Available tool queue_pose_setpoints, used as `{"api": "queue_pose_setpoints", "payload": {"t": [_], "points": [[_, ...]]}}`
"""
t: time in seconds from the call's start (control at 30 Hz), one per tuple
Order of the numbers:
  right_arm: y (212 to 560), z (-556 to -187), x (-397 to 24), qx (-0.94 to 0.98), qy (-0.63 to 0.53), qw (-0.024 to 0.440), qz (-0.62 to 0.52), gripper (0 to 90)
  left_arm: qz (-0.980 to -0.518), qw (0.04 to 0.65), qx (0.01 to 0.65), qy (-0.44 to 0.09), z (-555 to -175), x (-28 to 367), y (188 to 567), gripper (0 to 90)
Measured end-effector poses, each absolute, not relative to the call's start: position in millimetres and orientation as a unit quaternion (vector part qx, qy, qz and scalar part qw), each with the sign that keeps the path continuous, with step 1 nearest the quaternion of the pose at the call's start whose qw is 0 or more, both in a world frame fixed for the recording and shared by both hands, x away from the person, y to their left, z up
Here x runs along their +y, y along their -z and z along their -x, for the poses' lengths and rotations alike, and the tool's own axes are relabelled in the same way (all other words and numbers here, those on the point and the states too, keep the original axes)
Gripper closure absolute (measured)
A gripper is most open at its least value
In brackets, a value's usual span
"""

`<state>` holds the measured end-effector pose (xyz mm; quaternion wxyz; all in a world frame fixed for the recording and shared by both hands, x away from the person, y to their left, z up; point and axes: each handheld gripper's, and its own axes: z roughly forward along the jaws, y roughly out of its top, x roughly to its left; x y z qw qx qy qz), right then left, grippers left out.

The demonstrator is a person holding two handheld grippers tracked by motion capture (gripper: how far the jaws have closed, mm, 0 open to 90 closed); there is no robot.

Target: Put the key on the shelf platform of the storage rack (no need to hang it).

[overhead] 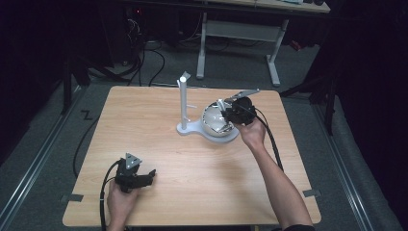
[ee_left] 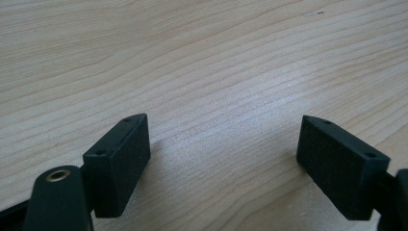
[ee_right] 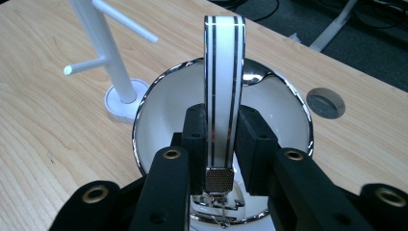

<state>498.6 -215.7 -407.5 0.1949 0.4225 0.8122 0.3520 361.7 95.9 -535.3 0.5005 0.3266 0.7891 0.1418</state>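
A white strap with two black stripes (ee_right: pixel 223 72) stands upright between the pads of my right gripper (ee_right: pixel 223 139), which is shut on it. A metal mesh end and clasp hang at its lower end. Strap and gripper are over a shiny silver bowl (ee_right: pixel 298 110) with a white inside. In the high view the right gripper (overhead: pixel 226 111) is at the bowl (overhead: pixel 214 125), on the far right part of the table. My left gripper (overhead: pixel 150 174) rests low at the near left, open, with bare wood between its fingers (ee_left: pixel 120 159).
A white stand with side pegs (overhead: pixel 184 103) rises just left of the bowl, on a white base (overhead: pixel 192 129) that the bowl also sits on. In the right gripper view the stand (ee_right: pixel 103 53) is at upper left. A grey cable hole (ee_right: pixel 325 102) lies beyond the bowl.
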Motion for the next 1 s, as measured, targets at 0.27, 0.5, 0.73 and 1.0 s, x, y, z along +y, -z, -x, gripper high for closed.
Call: {"api": "queue_pose_setpoints", "payload": {"t": [0.27, 0.5, 0.73, 1.0], "points": [[418, -500, -215, 0.818, -0.343, 0.183, -0.424, 75.3, -0.328, 0.501, 0.788, -0.144, -362, 96, 536, 19.5], [420, -501, -213, 0.819, -0.344, 0.175, -0.424, 74.8, -0.327, 0.501, 0.788, -0.144, -362, 96, 536, 19.5], [427, -500, -215, 0.818, -0.339, 0.170, -0.433, 68.8, -0.328, 0.501, 0.788, -0.144, -362, 96, 536, 19.5], [426, -490, -224, 0.807, -0.354, 0.180, -0.438, 66.4, -0.327, 0.501, 0.788, -0.144, -362, 96, 536, 19.6]]}}
